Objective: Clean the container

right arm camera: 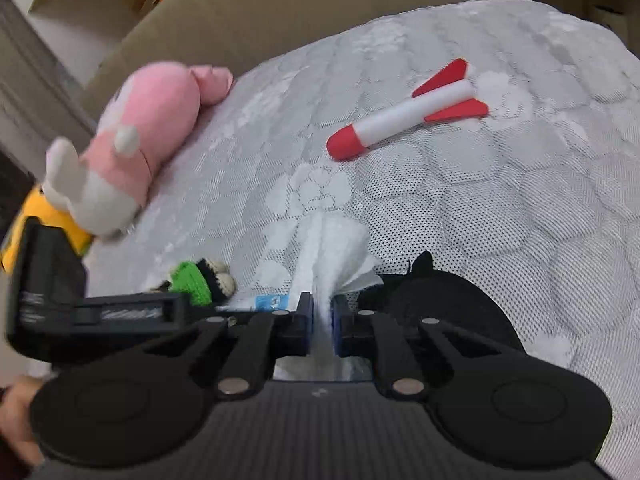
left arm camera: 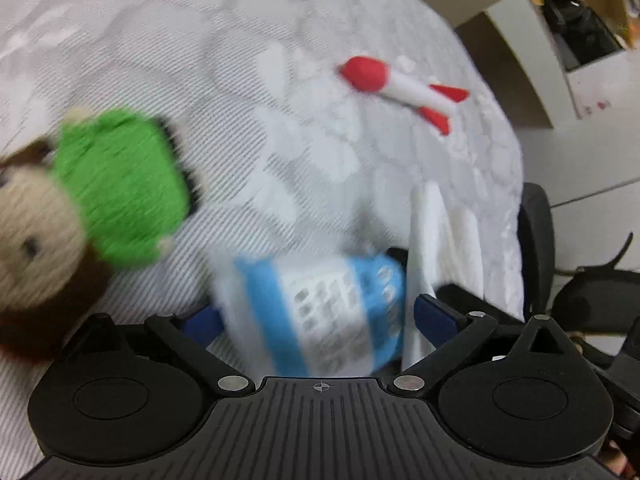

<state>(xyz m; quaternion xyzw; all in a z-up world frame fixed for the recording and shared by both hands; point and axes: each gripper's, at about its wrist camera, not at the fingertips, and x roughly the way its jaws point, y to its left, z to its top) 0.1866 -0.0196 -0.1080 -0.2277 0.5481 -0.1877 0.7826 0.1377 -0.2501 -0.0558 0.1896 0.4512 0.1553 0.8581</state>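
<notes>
The blue-and-white printed cylindrical container (left arm camera: pixel 316 312) is lying on its side on the white quilted mattress (left arm camera: pixel 280 140) and serves as the landmark here.

Left of the container, a knitted doll with a green body and brown head (left arm camera: pixel 80 208) is resting near it. A pink and white plush toy (right arm camera: pixel 132 140) is lying farther off on that side.

At the container, the left tongs (left arm camera: pixel 316 316) are standing wide apart, one blue pad on either side of the body; whether the pads are touching it cannot be told through the blur. Risk: with no clamping force, the round body is likely rolling or shifting once wiped.

Just right of the container, the right tongs (right arm camera: pixel 322 316) are clamping a crumpled white paper tissue (right arm camera: pixel 332 248). Risk: thin tissue is likely tearing or slipping from a narrow pinch under rubbing load.

Beyond the container, a red-and-white toy rocket (left arm camera: pixel 400 88) is lying well apart, posing little obstruction.
</notes>
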